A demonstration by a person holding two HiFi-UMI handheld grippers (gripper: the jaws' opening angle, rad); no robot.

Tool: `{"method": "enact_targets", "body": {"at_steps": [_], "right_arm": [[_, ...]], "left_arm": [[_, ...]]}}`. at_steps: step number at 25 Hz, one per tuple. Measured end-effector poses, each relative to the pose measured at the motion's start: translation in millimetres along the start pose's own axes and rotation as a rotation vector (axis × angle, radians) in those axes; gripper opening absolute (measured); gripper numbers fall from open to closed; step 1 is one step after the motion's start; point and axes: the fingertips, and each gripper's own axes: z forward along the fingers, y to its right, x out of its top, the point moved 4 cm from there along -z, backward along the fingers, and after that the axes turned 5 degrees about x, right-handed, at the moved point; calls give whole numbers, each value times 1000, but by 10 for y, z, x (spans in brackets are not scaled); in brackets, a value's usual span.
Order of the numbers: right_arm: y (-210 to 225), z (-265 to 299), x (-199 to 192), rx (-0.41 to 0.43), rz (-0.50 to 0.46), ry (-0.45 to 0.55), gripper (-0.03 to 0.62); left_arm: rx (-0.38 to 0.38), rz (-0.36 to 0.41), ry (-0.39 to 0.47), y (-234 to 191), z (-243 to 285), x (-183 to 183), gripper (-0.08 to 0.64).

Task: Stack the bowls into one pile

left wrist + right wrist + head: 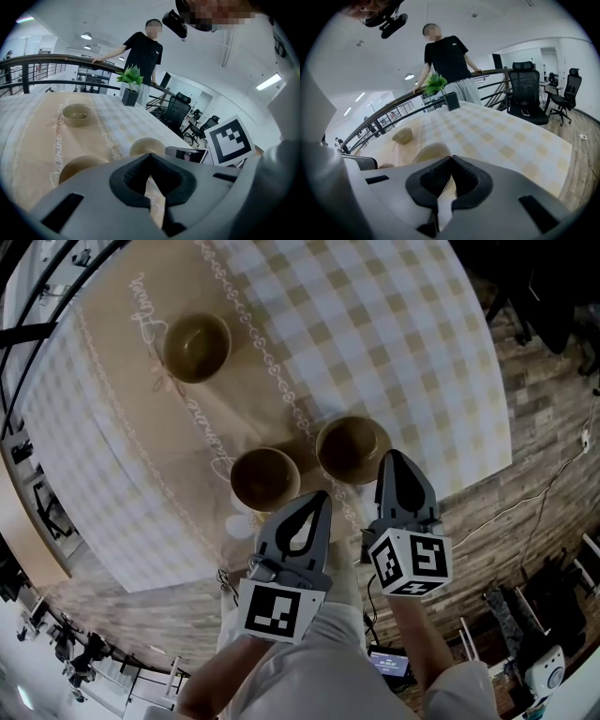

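We hold left gripper [319, 502] and right gripper [392, 463], jaws pressed together empty, behind middle bowl [265, 476] and right bowl [352, 446], ready for pickup.

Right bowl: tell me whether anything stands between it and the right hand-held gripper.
Nothing visible does. The right hand-held gripper, jaws together and empty, hovers just beside the right bowl; the middle bowl lies off to its left.
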Motion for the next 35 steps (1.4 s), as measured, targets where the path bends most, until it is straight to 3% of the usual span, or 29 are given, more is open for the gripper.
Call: {"method": "enact_targets", "body": {"at_steps": [18,24,35], "right_arm": [[-440,-273,328,66,-87,49,37],[-684,-289,520,100,-125,65,37],[-1199,-117,796,206,-192,73,37]], "left_arm": [[45,-32,89,-164,-472,260,18],[60,-4,57,-304,-668,299,18],[150,-59,130,-660,-922,615,18]]}}
